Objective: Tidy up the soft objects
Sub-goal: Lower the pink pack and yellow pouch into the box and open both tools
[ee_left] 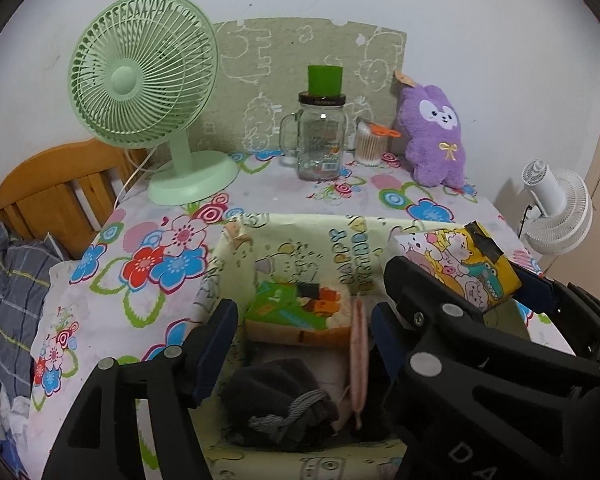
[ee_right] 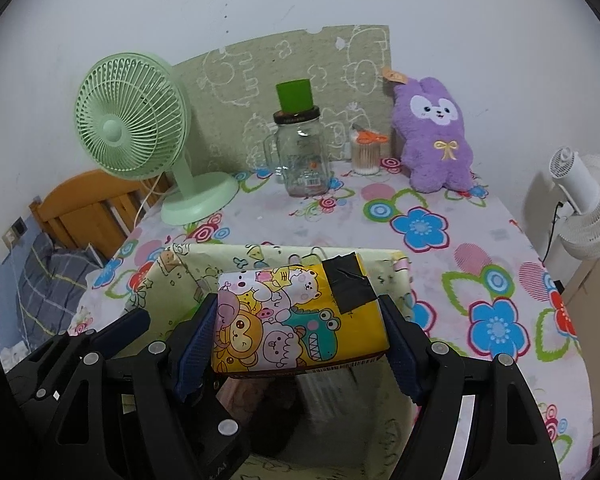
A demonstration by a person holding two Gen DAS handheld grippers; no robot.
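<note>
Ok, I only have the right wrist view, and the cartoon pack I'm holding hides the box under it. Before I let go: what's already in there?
Observer: From the left wrist view, a dark grey cloth bundle lies at the near end of the paper-lined box.
Operator: Anything at the far end?
Observer: A green packet lies there.
Operator: Is the left tool holding anything?
Observer: No. The left tool is open above the box, with nothing gripped between its fingers.
</note>
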